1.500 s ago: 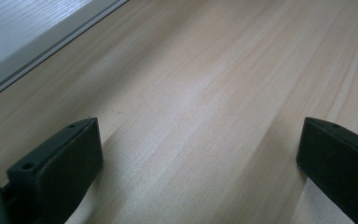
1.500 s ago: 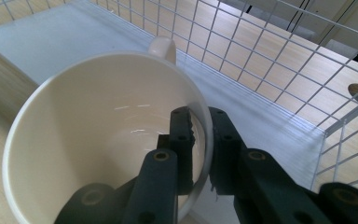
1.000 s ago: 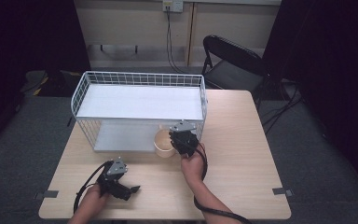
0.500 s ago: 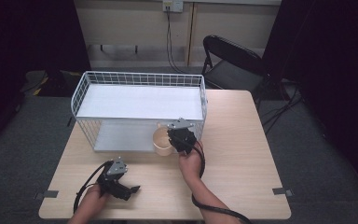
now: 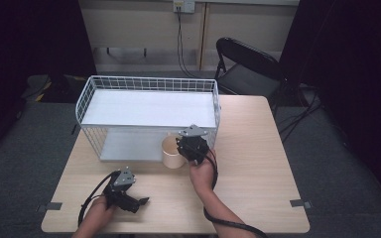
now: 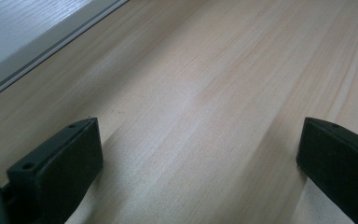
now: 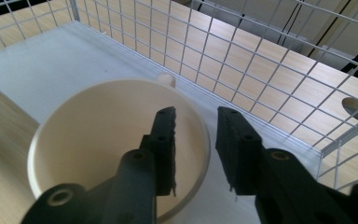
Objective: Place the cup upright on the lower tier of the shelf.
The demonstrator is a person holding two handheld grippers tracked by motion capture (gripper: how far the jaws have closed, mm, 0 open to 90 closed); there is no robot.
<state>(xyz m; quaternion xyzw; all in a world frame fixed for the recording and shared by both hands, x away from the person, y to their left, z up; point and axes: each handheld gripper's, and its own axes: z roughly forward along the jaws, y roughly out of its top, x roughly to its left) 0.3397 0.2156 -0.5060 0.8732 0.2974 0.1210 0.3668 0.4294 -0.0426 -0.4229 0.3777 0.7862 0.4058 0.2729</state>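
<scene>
Overhead forward-down; two close gripper-mounted views.

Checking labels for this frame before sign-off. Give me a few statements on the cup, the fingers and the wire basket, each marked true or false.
1. The cream cup stands upright at the front of the white wire basket. True.
2. The right gripper has one of its fingers inside the cup and one outside the rim. True.
3. The right fingers are clamped tight on the cup's rim. False: they have just been opening and a gap shows at the rim.
4. The left gripper holds a spoon. False: its fingers stand wide apart over the bare table.
5. The cup lies on its side. False: its mouth faces up.
</scene>
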